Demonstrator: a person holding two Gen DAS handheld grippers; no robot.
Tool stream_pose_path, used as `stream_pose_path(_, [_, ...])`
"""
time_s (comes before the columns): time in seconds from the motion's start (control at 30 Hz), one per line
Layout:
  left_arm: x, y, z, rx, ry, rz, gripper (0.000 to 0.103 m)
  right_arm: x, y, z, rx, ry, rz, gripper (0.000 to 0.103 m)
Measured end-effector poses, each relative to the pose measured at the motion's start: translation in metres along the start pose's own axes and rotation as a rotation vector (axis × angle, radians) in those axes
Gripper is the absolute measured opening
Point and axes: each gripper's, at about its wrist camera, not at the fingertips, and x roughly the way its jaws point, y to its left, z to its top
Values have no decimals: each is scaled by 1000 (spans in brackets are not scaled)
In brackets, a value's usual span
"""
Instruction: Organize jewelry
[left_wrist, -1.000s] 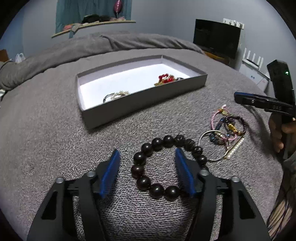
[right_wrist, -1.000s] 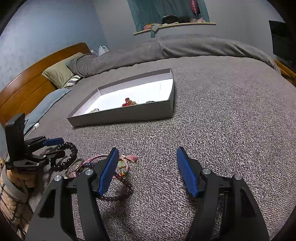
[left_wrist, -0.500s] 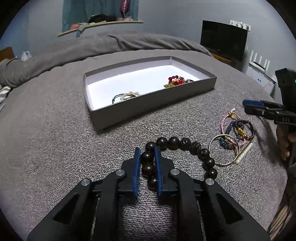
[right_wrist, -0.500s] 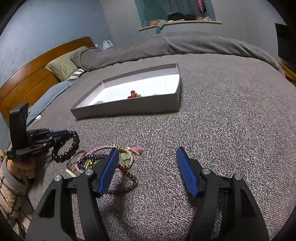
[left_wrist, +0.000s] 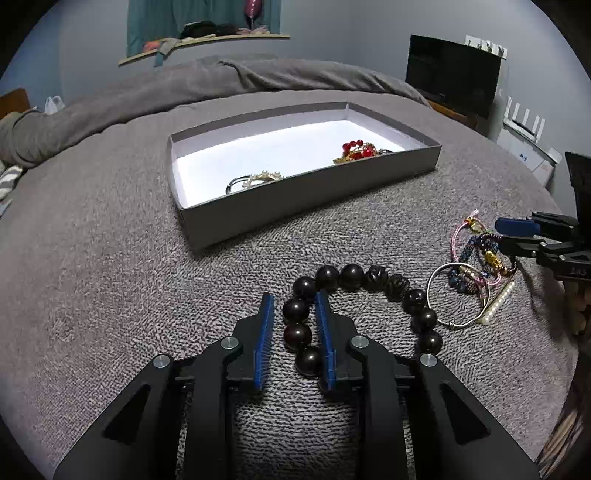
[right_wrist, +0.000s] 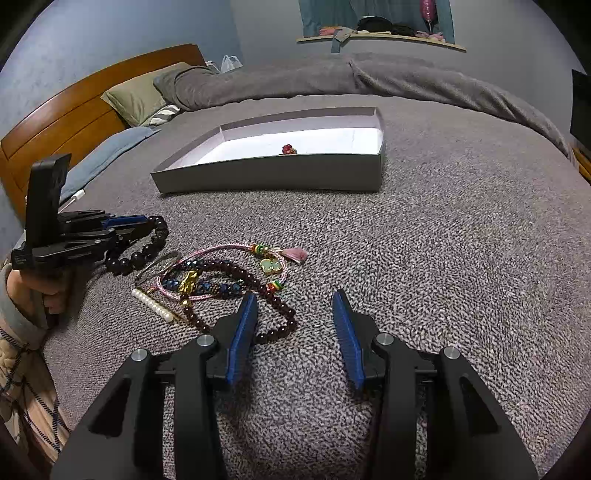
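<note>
Left gripper (left_wrist: 293, 332): jaws just eased apart; three dark beads sit between the pads, seemingly loose.
Bead bracelet (left_wrist: 354, 275): on the grey blanket (left_wrist: 110, 277), before the box; hard, round, likely slippery beads on a limp cord; best pinched across one bead or the cord.
Box (left_wrist: 306, 197): open, shallow, two pieces inside.
Bracelet pile (right_wrist: 221, 280): tangled thin cords, light, liable to snag together; lift one strand.
Right gripper (right_wrist: 293, 325): jaws apart, just narrowing, empty, over the small-bead strand.
</note>
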Motion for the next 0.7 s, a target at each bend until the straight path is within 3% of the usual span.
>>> stream_pose_path(0.1, [2,2,-1,-7,10,14,43,1,1,-1,-7,5,-3,43])
stream_pose_path(0.17, [5,3,-1,-14,21,26,77,3,4,-1,-19,9,-13,43])
stream_pose_path(0.2, [6,3,-1,-15,29,31,80,3,5,-1,-22,10,-16,43])
stream_pose_path(0.33, [8,5,-2,-18,45,27,84,5,8,-2,-42,15,-33,39])
stream_pose_path(0.47, [10,7,-3,-30,60,31,88,6,12,-2,-62,22,-38,20])
stream_pose_path(0.6, [9,5,-3,-20,62,42,88,6,6,-1,-43,25,-20,19])
stream_pose_path(0.7, [7,2,-3,-6,52,37,82,5,6,-1,-40,22,-17,19])
